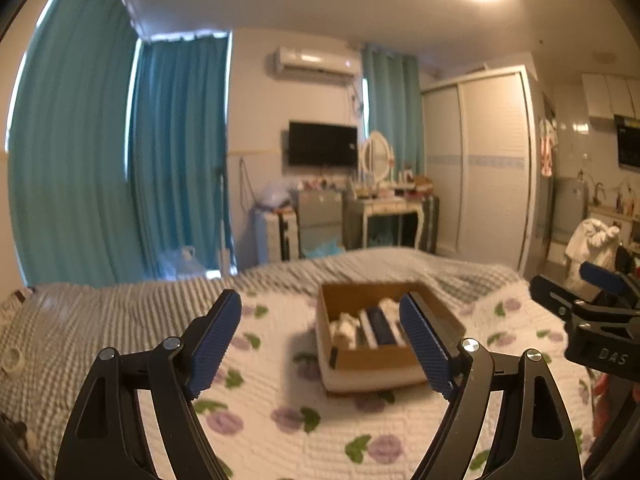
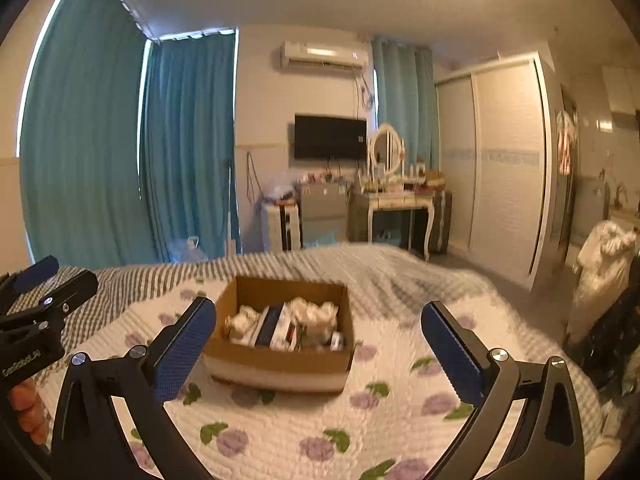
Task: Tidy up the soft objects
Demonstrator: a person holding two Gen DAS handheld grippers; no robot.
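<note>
Hovering above a bed [image 2: 400, 420] spread with a white quilt printed in purple flowers: left gripper [image 1: 320, 344] with both blue-padded fingers [image 1: 216, 344] spread wide and released, nothing between them; right gripper [image 2: 320, 352] likewise spread wide and released, nothing between its fingers [image 2: 452, 356]

Sitting on the quilt ahead of both: cardboard box [image 2: 276, 360], open-topped, upright, packed with soft objects [image 2: 316, 314], pale rolled bundles beside a dark blue folded piece and a few white ones, too blurred to name further

Seen from the left wrist, box just behind the right-hand finger, partly covered by it; from the right wrist, box nearer the left-hand finger, front corner just behind that pad

Lying past the box: grey striped blanket [image 1: 120, 312] across the far side of the bed

Standing beyond the bed: teal curtains [image 2: 100, 152], wall television [image 2: 330, 138], dressing table with oval mirror [image 2: 386, 148], white wardrobe [image 2: 504, 160]
</note>
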